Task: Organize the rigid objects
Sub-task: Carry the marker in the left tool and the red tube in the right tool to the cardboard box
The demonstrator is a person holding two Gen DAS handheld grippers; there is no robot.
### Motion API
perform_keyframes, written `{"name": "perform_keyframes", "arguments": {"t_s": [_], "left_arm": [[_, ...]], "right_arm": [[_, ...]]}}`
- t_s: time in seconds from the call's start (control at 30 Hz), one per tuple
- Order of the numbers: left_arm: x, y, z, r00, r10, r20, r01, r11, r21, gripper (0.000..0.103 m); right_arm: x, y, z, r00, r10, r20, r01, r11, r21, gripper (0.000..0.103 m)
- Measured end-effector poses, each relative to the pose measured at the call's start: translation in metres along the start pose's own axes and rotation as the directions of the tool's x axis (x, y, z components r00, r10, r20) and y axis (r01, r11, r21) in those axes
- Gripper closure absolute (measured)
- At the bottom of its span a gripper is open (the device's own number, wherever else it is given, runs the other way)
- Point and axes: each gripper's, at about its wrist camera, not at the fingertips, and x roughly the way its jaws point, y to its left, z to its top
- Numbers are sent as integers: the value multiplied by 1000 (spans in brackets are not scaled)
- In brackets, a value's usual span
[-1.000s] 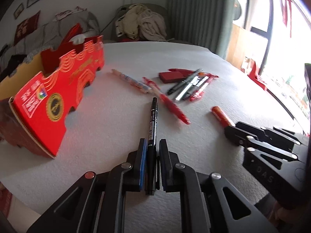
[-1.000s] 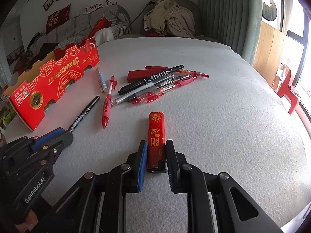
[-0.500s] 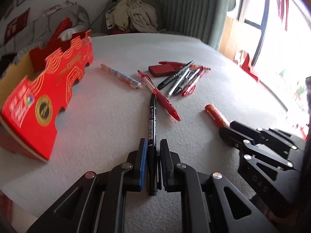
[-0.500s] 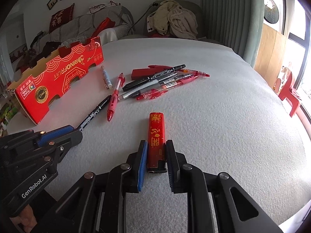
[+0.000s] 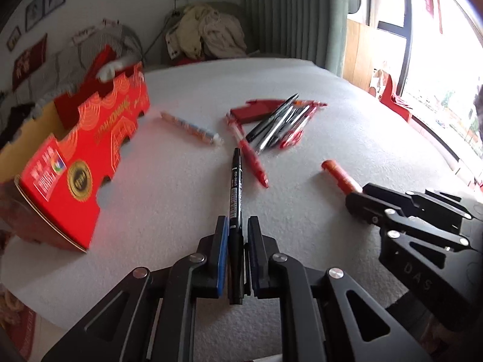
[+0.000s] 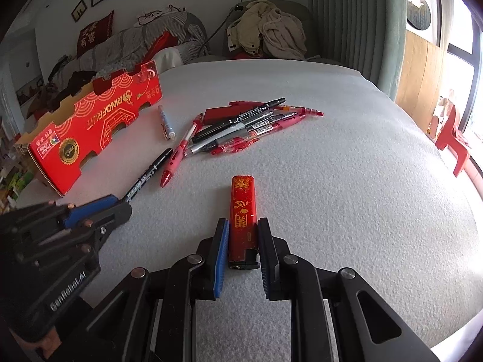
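My left gripper (image 5: 237, 226) is shut on a black marker pen (image 5: 235, 187), whose tip points away toward the pen pile. My right gripper (image 6: 241, 229) is shut on a red lighter with gold print (image 6: 243, 211). In the left wrist view the right gripper (image 5: 356, 202) sits to the right with the red lighter (image 5: 338, 175) poking out of it. In the right wrist view the left gripper (image 6: 120, 208) sits at the left with the black marker (image 6: 148, 172) in it. A pile of pens (image 6: 247, 126) lies mid-table, and a red pen (image 6: 178, 154) lies beside it.
A long red open cardboard box (image 5: 78, 157) stands along the table's left side. A blue-and-white pen (image 5: 190, 126) lies near it. A flat dark red case (image 6: 217, 113) sits under the pile. The white table cloth (image 6: 362, 181) is bare on the right.
The left wrist view has shifted a little, so the box and pens sit differently in it. Both grips are unchanged, and the right wrist view has hardly shifted.
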Motion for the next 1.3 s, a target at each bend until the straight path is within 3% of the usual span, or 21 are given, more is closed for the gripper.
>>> {"name": "perform_keyframes", "arguments": {"t_s": [0.1, 0.4, 0.6, 1.3], "left_arm": [[-13, -2, 6, 999, -14, 51, 14, 1000, 2, 90], [-15, 7, 3, 997, 25, 78, -22, 999, -43, 90], [-18, 3, -2, 994, 55, 94, -53, 998, -21, 89], [-46, 14, 3, 984, 72, 161, -63, 996, -59, 90]], "right_arm": [[-4, -1, 0, 1000, 13, 8, -14, 1000, 8, 83], [-14, 3, 0, 998, 37, 59, -37, 999, 9, 83], [-28, 7, 2, 990, 70, 123, -72, 997, 6, 83], [-58, 35, 10, 976, 68, 207, -52, 995, -80, 83]]}}
